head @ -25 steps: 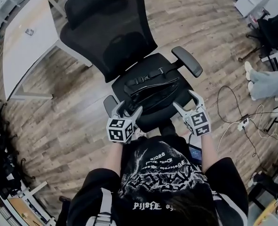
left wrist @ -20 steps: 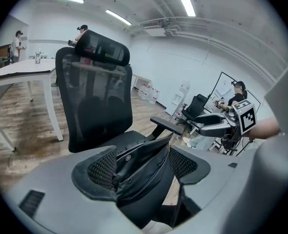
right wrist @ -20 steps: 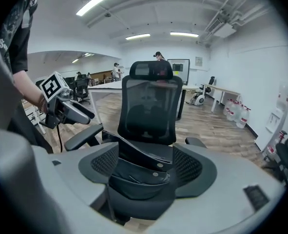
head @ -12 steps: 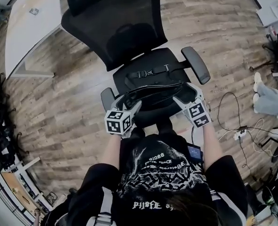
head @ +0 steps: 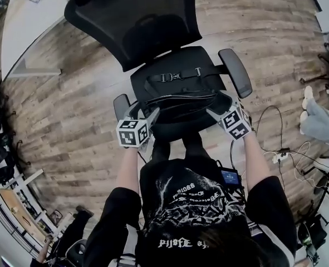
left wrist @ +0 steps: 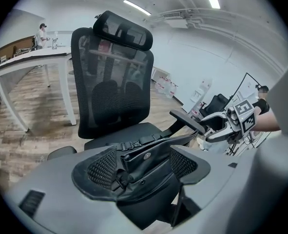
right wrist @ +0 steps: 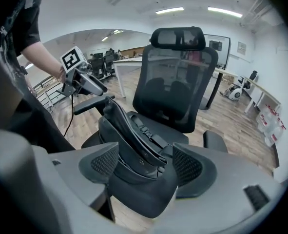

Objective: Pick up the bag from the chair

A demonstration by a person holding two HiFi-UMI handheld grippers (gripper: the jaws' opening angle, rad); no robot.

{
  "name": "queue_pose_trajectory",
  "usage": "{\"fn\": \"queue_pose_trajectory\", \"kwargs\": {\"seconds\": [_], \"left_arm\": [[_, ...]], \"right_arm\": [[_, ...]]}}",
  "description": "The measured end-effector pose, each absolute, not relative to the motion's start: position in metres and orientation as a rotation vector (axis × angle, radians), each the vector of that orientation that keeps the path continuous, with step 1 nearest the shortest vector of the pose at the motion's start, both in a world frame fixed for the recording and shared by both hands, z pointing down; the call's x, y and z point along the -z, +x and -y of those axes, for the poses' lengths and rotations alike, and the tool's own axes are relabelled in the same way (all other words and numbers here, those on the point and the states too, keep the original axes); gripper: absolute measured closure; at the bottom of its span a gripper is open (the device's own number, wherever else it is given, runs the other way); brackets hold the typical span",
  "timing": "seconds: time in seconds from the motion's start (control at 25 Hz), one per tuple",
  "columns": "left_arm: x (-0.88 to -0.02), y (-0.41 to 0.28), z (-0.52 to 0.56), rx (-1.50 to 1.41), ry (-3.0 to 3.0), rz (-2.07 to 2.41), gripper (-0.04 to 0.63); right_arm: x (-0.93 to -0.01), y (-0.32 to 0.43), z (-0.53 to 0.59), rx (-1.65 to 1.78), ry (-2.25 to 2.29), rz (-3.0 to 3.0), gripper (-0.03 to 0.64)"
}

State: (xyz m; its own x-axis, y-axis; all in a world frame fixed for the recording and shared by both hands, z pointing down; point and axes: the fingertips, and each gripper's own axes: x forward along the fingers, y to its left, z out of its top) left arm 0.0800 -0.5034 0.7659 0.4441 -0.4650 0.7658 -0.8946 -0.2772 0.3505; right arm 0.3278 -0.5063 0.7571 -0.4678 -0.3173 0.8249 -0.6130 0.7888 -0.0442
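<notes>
Black bag (head: 181, 100) on office chair (head: 136, 26) seat is being straddled at opposite ends; left gripper (head: 146, 112) and right gripper (head: 221, 108) jaws are being held apart, unclamped.

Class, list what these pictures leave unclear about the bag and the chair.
1. Chair wheels: head view, hidden under the seat and the person's body.
2. Inside of the bag: too dark in every view.
3. Distant figure: left gripper view, too small.

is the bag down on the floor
No, the black leather bag sits on the seat of the black mesh office chair, above the wooden floor.
</notes>
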Motion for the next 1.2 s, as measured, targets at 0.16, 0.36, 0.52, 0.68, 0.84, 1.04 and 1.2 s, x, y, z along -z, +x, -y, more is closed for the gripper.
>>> {"fn": "queue_pose_trajectory", "kwargs": {"seconds": [0.16, 0.36, 0.52, 0.68, 0.84, 1.04, 1.2], "left_arm": [[-0.780, 0.083, 0.499, -0.701, 1.902, 1.102, 0.249], [-0.807, 0.080, 0.495, -0.747, 1.908, 1.044, 0.249], [-0.827, 0.077, 0.499, -0.774, 1.902, 1.031, 0.249], [-0.847, 0.076, 0.502, -0.783, 1.894, 0.980, 0.249], [-0.853, 0.085, 0.504, -0.778, 1.955, 0.894, 0.249], [-0.864, 0.096, 0.505, -0.817, 1.969, 0.825, 0.249], [-0.873, 0.106, 0.506, -0.853, 1.939, 0.881, 0.261]], "right_arm": [[-0.775, 0.326, 0.510, -0.383, 0.595, 2.074, 0.264], [-0.802, 0.319, 0.512, -0.353, 0.496, 2.056, 0.264], [-0.820, 0.319, 0.513, -0.343, 0.430, 2.050, 0.264], [-0.841, 0.322, 0.516, -0.361, 0.390, 2.046, 0.264], [-0.853, 0.316, 0.521, -0.346, 0.372, 2.061, 0.264], [-0.862, 0.309, 0.522, -0.370, 0.341, 2.082, 0.314], [-0.864, 0.305, 0.525, -0.387, 0.353, 2.097, 0.383]]}}
